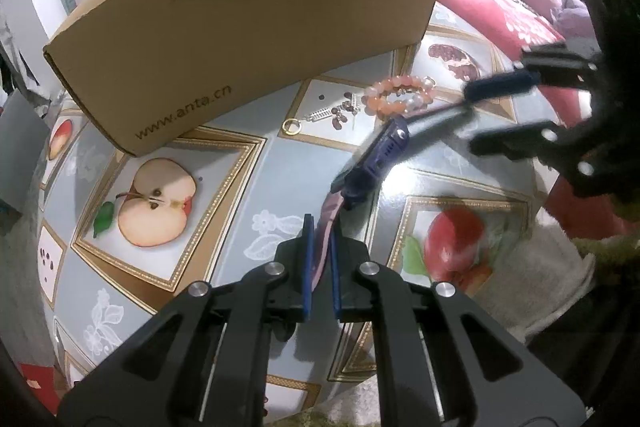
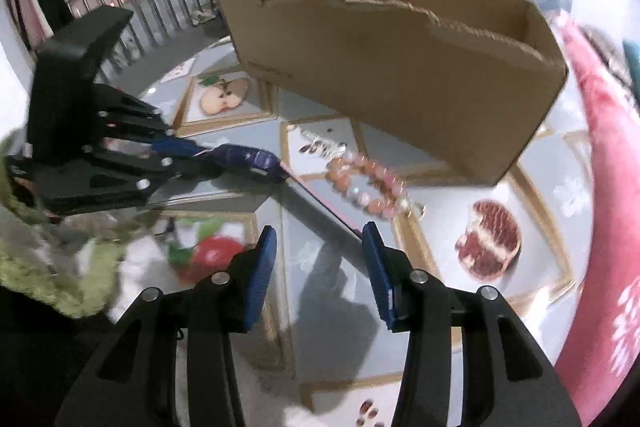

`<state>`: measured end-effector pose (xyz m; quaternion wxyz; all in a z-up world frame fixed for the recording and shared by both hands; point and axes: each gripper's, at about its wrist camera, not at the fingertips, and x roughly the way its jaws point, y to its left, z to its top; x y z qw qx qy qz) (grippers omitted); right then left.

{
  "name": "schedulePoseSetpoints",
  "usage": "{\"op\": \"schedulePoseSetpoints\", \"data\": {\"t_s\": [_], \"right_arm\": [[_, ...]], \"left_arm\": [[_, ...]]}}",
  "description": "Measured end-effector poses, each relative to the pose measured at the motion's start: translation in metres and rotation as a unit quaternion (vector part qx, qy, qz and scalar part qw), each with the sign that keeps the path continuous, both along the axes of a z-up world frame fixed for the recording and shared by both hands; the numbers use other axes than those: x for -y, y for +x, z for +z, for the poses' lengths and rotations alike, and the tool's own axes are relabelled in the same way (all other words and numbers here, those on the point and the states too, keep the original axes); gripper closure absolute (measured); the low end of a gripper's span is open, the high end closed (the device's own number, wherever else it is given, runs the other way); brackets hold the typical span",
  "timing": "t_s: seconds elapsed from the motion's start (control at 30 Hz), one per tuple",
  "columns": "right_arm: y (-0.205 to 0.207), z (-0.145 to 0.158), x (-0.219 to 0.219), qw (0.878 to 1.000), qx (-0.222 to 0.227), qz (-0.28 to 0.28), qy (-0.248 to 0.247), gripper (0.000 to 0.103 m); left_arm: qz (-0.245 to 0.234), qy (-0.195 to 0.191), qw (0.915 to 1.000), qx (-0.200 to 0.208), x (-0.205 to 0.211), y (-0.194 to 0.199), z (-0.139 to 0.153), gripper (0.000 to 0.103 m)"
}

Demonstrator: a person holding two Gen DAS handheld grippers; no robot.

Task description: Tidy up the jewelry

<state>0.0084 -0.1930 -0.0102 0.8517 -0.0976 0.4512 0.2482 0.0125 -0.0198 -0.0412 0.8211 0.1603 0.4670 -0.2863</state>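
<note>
The cardboard box (image 1: 248, 27) stands open-topped with a torn rim at the far side of my fruit-print table (image 1: 240, 187), and the bare stretch of cloth in front of it leaves me room. My left tongs (image 1: 320, 227) tilt steeply down, clamped on the pinkish strap of the purple watch (image 1: 384, 151), which hangs lifted just short of the pink bead bracelet (image 1: 396, 95); my right tongs (image 2: 320, 239) also slant down, jaws parted with nothing between them. By the bracelet lie a small dark-stoned piece (image 1: 340, 113) and a gold ring (image 1: 292, 126), near the box's base
</note>
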Motion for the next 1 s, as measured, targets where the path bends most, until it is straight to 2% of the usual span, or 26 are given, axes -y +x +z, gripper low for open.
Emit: {"op": "schedulePoseSetpoints", "data": {"t_s": [0.07, 0.2, 0.37, 0.4, 0.5, 0.63, 0.8, 0.9, 0.97, 1.0], "right_arm": [[0.003, 0.002, -0.003, 1.000, 0.015, 0.002, -0.005, 0.059], [0.009, 0.008, -0.019, 0.997, 0.053, 0.039, -0.045, 0.059], [0.013, -0.015, -0.038, 0.989, 0.042, 0.093, -0.105, 0.061], [0.011, -0.019, -0.041, 0.988, 0.042, 0.099, -0.114, 0.065], [0.002, -0.021, -0.046, 0.985, 0.055, 0.089, -0.135, 0.090], [-0.016, -0.019, -0.051, 0.983, 0.085, 0.065, -0.147, 0.097], [-0.031, 0.001, -0.053, 0.981, 0.120, 0.039, -0.148, 0.099], [-0.032, 0.026, -0.054, 0.980, 0.138, 0.027, -0.144, 0.099], [-0.030, 0.042, -0.054, 0.977, 0.154, 0.023, -0.144, 0.099], [-0.027, 0.059, -0.053, 0.975, 0.169, 0.019, -0.142, 0.099]], "left_arm": [[-0.004, 0.007, 0.9999, 0.007, 0.002, -0.003, 0.000, 0.096], [-0.010, 0.013, 0.9998, 0.012, 0.005, -0.004, -0.001, 0.096], [-0.015, 0.018, 0.9995, 0.023, 0.006, -0.006, -0.002, 0.096], [-0.015, 0.018, 0.9994, 0.026, 0.007, -0.006, -0.002, 0.096], [-0.010, 0.026, 0.9986, 0.044, 0.009, -0.011, -0.002, 0.096], [-0.002, 0.029, 0.9975, 0.065, 0.007, -0.022, -0.001, 0.098], [0.011, 0.006, 0.9964, 0.084, -0.001, -0.030, 0.017, 0.100], [0.016, -0.009, 0.9952, 0.096, -0.007, -0.030, 0.037, 0.100], [0.013, -0.017, 0.9928, 0.118, -0.008, -0.030, 0.059, 0.100], [0.012, -0.020, 0.9918, 0.126, -0.009, -0.029, 0.069, 0.100]]}}
